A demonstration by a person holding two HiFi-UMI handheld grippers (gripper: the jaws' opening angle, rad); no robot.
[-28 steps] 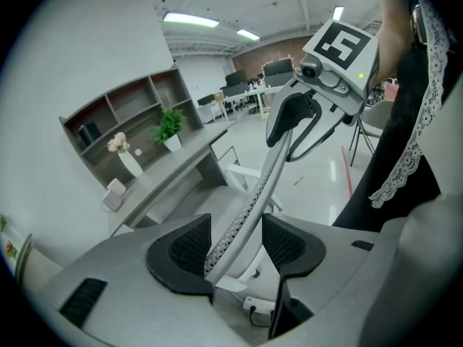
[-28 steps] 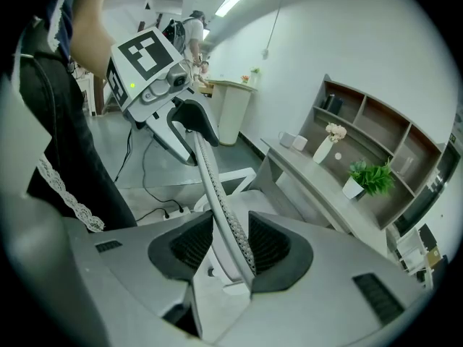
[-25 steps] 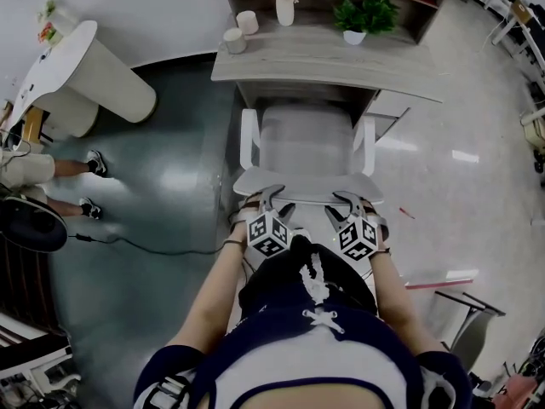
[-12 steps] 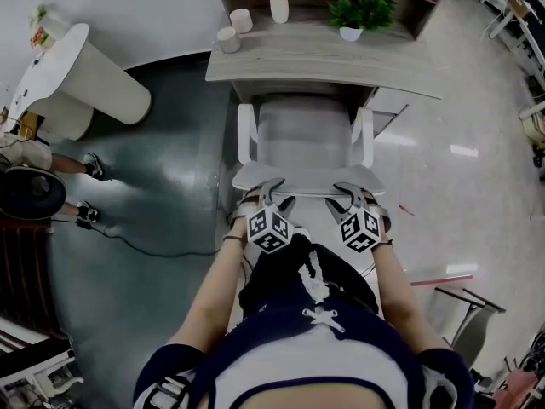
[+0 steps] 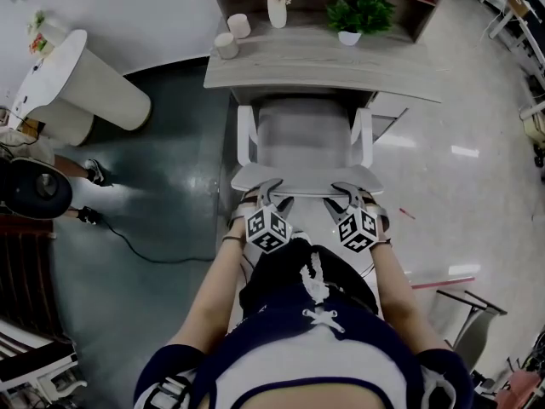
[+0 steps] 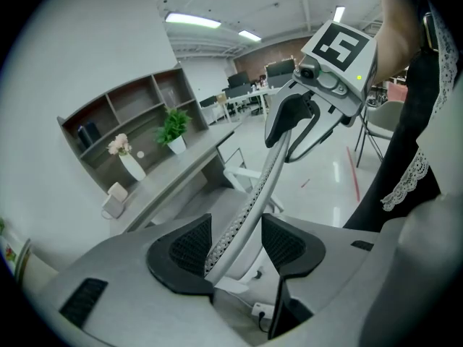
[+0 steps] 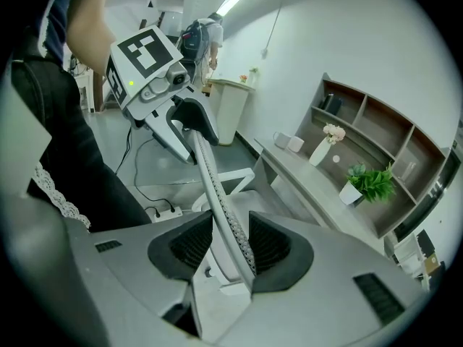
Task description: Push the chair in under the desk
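Note:
A white chair (image 5: 304,139) faces the grey wooden desk (image 5: 324,62), the front of its seat under the desk's edge. Its thin mesh backrest (image 5: 305,178) is nearest me. My left gripper (image 5: 271,192) straddles the backrest's top edge at the left, and my right gripper (image 5: 347,194) straddles it at the right. In the left gripper view the backrest (image 6: 253,201) runs between the pads of the left gripper (image 6: 235,244) with a gap showing. The right gripper view shows the backrest (image 7: 217,194) the same way, between the spread pads of the right gripper (image 7: 221,244).
On the desk stand a vase of flowers (image 5: 277,11), a potted plant (image 5: 351,15) and two cups (image 5: 226,45). A white round table (image 5: 85,79) is at the left, with a cable (image 5: 145,250) on the floor. Another person's foot (image 5: 94,173) shows left.
The chair and both grippers have edged slightly toward the desk. The person at the left has moved mostly out of view.

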